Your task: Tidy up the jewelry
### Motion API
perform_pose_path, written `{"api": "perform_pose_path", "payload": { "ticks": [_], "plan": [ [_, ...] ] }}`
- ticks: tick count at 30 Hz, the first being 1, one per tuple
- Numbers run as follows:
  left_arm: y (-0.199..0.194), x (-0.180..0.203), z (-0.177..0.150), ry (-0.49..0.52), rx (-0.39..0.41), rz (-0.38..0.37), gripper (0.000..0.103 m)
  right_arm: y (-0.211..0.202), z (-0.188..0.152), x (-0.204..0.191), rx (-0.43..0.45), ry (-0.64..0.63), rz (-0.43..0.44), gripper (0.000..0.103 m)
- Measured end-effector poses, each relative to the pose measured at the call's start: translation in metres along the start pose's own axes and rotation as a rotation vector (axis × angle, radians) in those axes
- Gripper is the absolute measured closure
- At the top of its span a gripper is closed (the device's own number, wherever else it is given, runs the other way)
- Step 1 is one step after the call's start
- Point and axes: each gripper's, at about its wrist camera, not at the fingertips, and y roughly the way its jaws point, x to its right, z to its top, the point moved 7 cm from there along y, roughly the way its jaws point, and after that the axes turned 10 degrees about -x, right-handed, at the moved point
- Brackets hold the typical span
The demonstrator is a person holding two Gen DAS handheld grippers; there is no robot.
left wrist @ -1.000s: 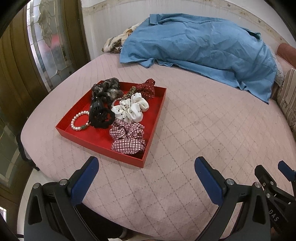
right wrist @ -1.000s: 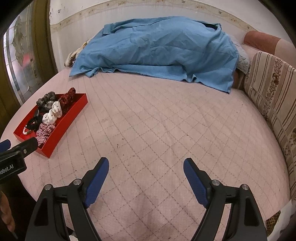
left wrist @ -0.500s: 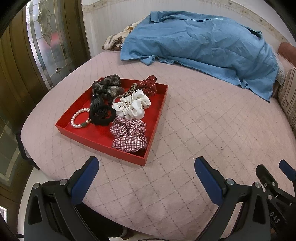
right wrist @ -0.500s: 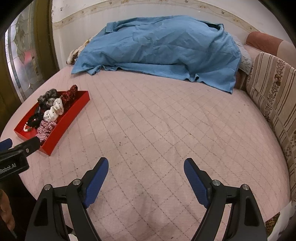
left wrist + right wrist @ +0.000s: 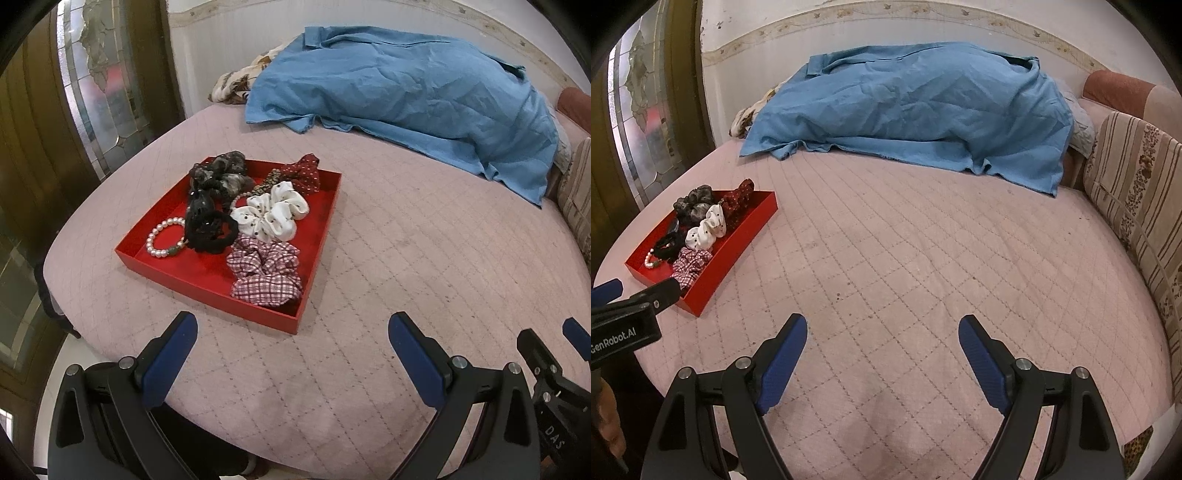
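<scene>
Nearest, the left gripper (image 5: 291,338) is hovering over the pink quilted bedspread (image 5: 388,266) with its blue fingers spread wide and holding nothing; the right gripper (image 5: 882,341) is hovering likewise, fingers wide apart and empty.

Just ahead of the left gripper and slightly to its left, well to the left of the right gripper, a red tray (image 5: 207,278) is lying on the bedspread.

Tray contents, nearest the left gripper first:
- plaid scrunchie (image 5: 264,271), sitting in the near corner;
- pearl bracelet (image 5: 164,238), lying to its left;
- black scrunchie (image 5: 210,227), touching the bracelet;
- white dotted scrunchie (image 5: 271,216), resting mid-tray;
- grey patterned scrunchie (image 5: 221,175), lying at the far left;
- red dotted scrunchie (image 5: 304,173), leaning on the far wall.

Farthest ahead of both grippers, a blue sheet (image 5: 916,110) is lying heaped.
</scene>
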Motion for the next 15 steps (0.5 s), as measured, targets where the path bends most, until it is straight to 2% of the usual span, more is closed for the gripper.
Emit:
{"api": "perform_pose_path", "payload": {
  "ticks": [15],
  "plan": [
    [0.003, -0.009, -0.002, -0.026, -0.014, -0.007, 0.0, 0.003, -0.004, -0.011, -0.014, -0.043, 0.009, 0.015]
  ]
}}
